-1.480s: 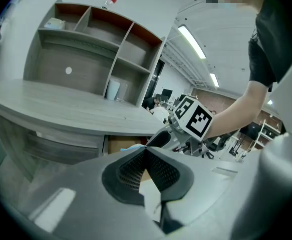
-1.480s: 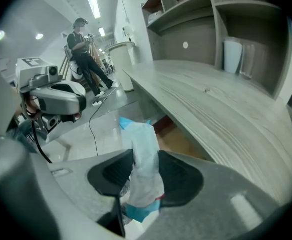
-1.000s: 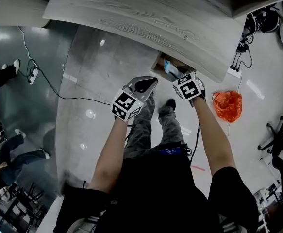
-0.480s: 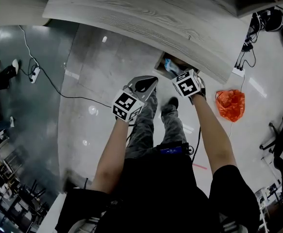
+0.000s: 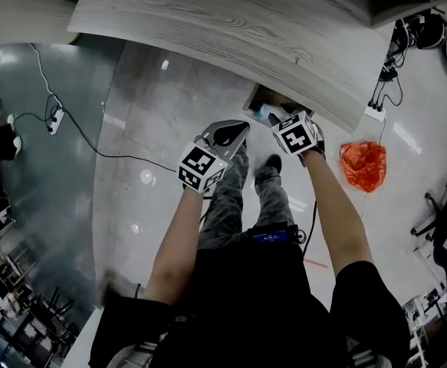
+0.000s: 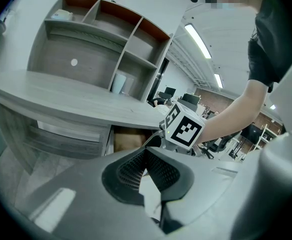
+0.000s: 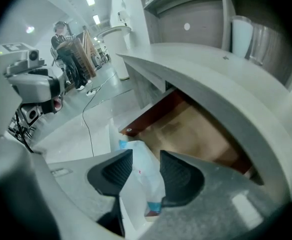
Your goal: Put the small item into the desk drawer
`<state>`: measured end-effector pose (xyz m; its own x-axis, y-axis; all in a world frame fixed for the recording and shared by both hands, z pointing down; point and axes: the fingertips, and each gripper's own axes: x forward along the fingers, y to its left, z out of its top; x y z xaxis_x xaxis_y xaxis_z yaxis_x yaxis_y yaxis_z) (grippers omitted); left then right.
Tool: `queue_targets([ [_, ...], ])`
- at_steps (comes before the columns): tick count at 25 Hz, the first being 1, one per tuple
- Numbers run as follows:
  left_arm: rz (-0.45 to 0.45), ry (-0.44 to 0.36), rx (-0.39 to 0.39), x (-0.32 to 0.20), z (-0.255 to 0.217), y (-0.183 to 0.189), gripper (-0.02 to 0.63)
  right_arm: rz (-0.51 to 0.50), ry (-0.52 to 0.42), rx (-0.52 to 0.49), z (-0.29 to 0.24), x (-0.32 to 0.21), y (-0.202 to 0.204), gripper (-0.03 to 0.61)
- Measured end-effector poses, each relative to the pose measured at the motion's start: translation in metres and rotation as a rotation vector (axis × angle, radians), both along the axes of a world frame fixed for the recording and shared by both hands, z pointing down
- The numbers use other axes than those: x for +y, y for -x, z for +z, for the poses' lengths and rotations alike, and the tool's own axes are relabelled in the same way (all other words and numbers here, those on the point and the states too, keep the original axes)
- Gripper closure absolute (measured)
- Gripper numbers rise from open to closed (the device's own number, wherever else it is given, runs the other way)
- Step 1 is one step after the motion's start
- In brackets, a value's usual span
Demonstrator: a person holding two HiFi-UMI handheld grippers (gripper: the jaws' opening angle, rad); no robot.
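The small item, a white packet with blue ends (image 7: pixel 144 176), sits pinched between the pads of my right gripper (image 7: pixel 144 171), which is shut on it. Just beyond the packet is the open desk drawer (image 7: pixel 186 129), brown inside, under the grey wooden desk top (image 7: pixel 206 84). In the head view the right gripper (image 5: pixel 283 121) holds the packet (image 5: pixel 264 114) at the drawer's (image 5: pixel 260 96) front edge. My left gripper (image 5: pixel 228 133) hangs to the left of it over the floor. Its jaws are shut tip to tip (image 6: pixel 146 153) with nothing between them.
An orange plastic bag (image 5: pixel 361 165) lies on the floor right of my legs. Power strips with cables lie at the left (image 5: pixel 52 117) and by the desk's right end (image 5: pixel 374 113). A shelf unit (image 6: pixel 100 39) and a white cup (image 6: pixel 118 82) stand on the desk.
Both grippers have hardly moved; the right one keeps the packet at the drawer's mouth. Only the view has shifted a little.
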<state>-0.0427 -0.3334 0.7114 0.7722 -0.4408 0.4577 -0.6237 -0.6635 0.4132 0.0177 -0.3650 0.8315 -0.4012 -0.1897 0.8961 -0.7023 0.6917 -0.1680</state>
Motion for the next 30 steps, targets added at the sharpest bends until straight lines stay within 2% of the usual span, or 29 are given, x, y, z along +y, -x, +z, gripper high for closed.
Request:
queue_targets([
  [5, 0.010, -0.008, -0.002, 0.001, -0.010, -0.003, 0.612, 0.014, -0.011, -0.022, -0.018, 0.004, -0.004, 0.425],
  [14, 0.027, -0.046, -0.009, 0.007, -0.044, -0.015, 0.612, 0.032, -0.054, -0.054, -0.066, 0.019, -0.021, 0.529],
  [19, 0.027, -0.062, -0.010, 0.011, -0.061, -0.021, 0.612, 0.056, -0.104, -0.077, -0.097, 0.022, -0.034, 0.566],
  [30, 0.058, -0.115, -0.015, 0.021, -0.100, -0.040, 0.612, 0.131, -0.207, -0.108, -0.168, 0.034, -0.077, 0.578],
])
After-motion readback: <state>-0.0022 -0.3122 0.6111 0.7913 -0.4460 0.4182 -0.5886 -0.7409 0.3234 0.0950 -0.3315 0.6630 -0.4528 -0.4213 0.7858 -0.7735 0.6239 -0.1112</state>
